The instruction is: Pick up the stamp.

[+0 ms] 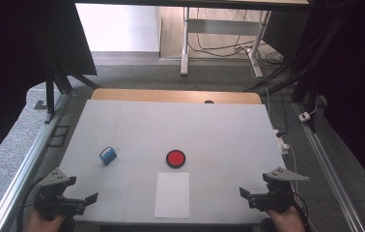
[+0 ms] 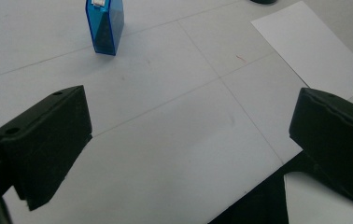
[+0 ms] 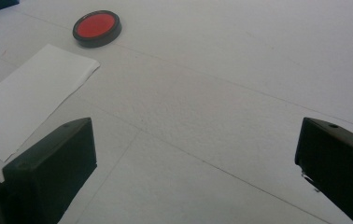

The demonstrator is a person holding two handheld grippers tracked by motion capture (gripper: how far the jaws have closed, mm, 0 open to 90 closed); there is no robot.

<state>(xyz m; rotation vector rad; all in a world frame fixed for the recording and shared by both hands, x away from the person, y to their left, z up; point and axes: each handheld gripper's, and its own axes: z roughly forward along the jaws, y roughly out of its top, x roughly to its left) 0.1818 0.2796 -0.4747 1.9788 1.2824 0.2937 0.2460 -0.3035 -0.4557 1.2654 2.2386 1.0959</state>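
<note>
- Looking down at my table point(image 1: 219, 125): matte white surface, smooth, with thin seam lines running across it, and a strip of wood showing along the far edge.
- Three things on it. A small blue stamp point(image 1: 107, 155), boxy translucent plastic with a white bit on top, sits toward the near-left part of the surface. In the left gripper view it stands upright, a wedge-shaped dark core visible through the blue shell.
- A round ink pad point(image 1: 175, 158), black rim with a flat red middle, low and puck-shaped, sits about mid-surface, well apart from the stamp.
- A plain white sheet of paper point(image 1: 172, 194) lies flat just on the near side of the ink pad, its short end at the near edge of the surface.
- My left gripper point(image 1: 81, 203) hovers at the near-left corner, jaws spread wide with nothing in them. The stamp is ahead of it, farther from the near edge, not touching.
- My right gripper point(image 1: 250, 195) is at the near-right corner, also wide open and holding nothing. The ink pad and paper are off toward the middle, well apart from it.
- Jaws are blocky matte black plastic with small holes in the top.
- Can't make out any writing or brand on anything, too small.
</note>
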